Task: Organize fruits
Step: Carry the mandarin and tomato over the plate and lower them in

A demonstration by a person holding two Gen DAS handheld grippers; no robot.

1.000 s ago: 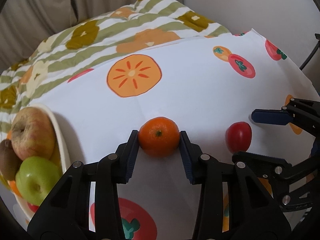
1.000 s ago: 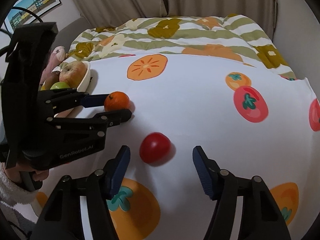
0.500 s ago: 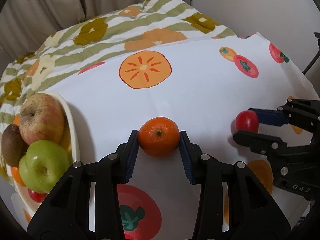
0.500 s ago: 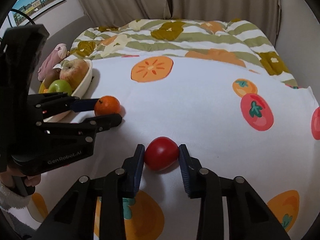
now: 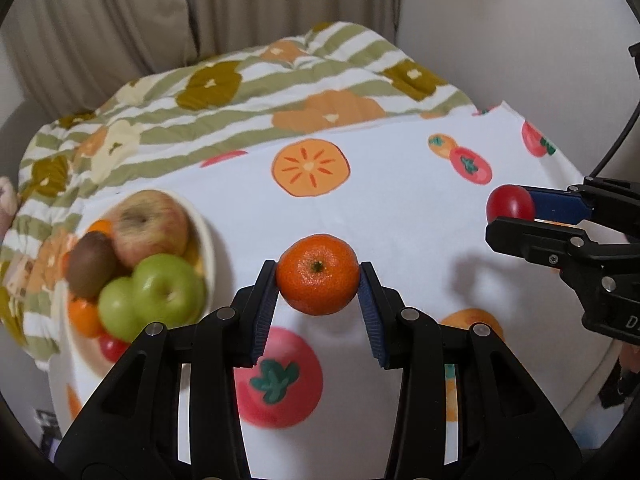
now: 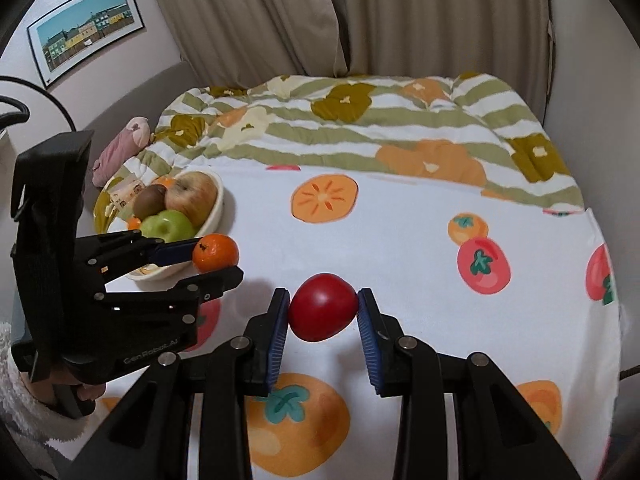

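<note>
Currently, left gripper (image 5: 318,286) pinches mandarin (image 5: 318,285), right gripper (image 6: 323,307) pinches tomato (image 6: 323,306); both lifted. Next: carry left to bowl (image 6: 214,210).

Beige curtains (image 6: 400,20), pale wall with framed townscape picture (image 6: 86,26), striped floral quilt (image 6: 360,128) beneath.

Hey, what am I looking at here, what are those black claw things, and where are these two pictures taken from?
A person holds two hand-held grippers, each with a camera looking along its fingers; each picture comes from one of them. The left gripper is shut on a mandarin. The right gripper is shut on a red tomato. Both fruits look lifted clear of the fruit-printed cloth. To the left a bowl holds apples, a kiwi and other fruit.
</note>
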